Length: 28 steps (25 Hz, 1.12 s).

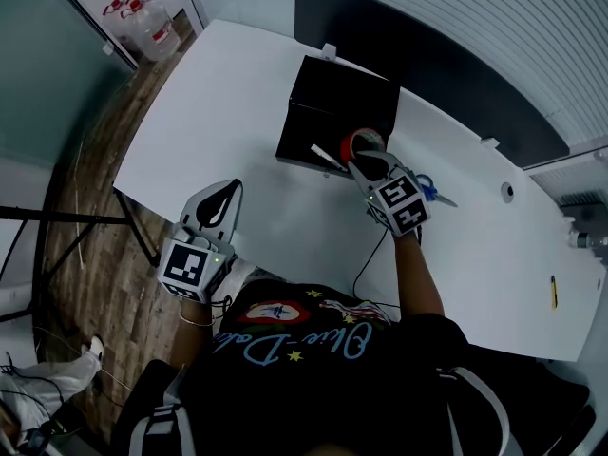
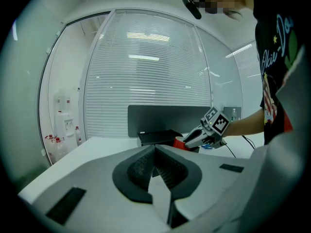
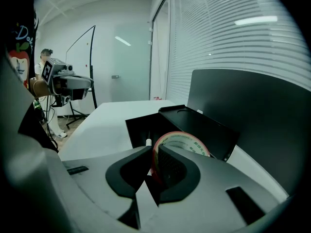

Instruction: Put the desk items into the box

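Box (image 1: 328,98): white pen (image 1: 328,157) inside. My right claw (image 3: 154,154): clamped on tape roll (image 3: 187,142), over box. Left claw (image 2: 156,152): closed, empty. Scissors (image 1: 435,194), yellow item (image 1: 554,294): not yet boxed, on table (image 1: 237,93).

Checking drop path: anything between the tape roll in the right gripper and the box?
Nothing visible. The right gripper holds the tape roll at the open box's mouth; a white pen lies inside.

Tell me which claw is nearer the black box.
Right. The right claw grips the tape roll over the open box; the left claw hangs at the near edge of the table, well short of it.
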Tool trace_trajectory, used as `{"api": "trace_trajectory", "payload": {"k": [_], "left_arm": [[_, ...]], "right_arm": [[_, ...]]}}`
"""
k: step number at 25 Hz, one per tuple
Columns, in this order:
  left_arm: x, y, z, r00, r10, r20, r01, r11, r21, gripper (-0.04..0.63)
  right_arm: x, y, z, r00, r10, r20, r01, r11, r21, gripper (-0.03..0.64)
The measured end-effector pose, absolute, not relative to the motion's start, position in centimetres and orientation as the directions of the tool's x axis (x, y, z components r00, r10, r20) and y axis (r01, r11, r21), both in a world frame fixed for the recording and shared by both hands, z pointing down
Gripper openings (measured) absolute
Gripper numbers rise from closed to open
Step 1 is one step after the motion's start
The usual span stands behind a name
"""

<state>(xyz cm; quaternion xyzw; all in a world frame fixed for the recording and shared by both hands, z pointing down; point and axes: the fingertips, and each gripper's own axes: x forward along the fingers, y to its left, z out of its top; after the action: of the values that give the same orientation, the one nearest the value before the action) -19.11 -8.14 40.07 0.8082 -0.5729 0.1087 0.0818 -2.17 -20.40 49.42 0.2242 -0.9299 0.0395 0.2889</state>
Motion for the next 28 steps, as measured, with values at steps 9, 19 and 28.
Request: {"api": "trace_trajectory", "payload": {"k": [9, 19, 28], "left_arm": [[-20.5, -8.5, 40.4, 0.308, -0.910, 0.277, -0.949, -0.316, 0.016, 0.002], [-20.3, -9.1, 40.5, 0.318, -0.908, 0.273, -0.946, -0.324, 0.022, 0.002], [-20.2, -9.2, 40.3, 0.321, -0.908, 0.267, -0.944, -0.329, 0.015, 0.002]], "right_arm": [[-3.0, -21.2, 51.1, -0.697, -0.372, 0.614, -0.427, 0.902, 0.062, 0.057], [-3.1, -21.5, 51.8, -0.657, -0.348, 0.669, -0.396, 0.914, 0.086, 0.061], [-2.8, -21.4, 52.4, -0.650, -0.336, 0.681, -0.373, 0.923, 0.099, 0.061]]}}
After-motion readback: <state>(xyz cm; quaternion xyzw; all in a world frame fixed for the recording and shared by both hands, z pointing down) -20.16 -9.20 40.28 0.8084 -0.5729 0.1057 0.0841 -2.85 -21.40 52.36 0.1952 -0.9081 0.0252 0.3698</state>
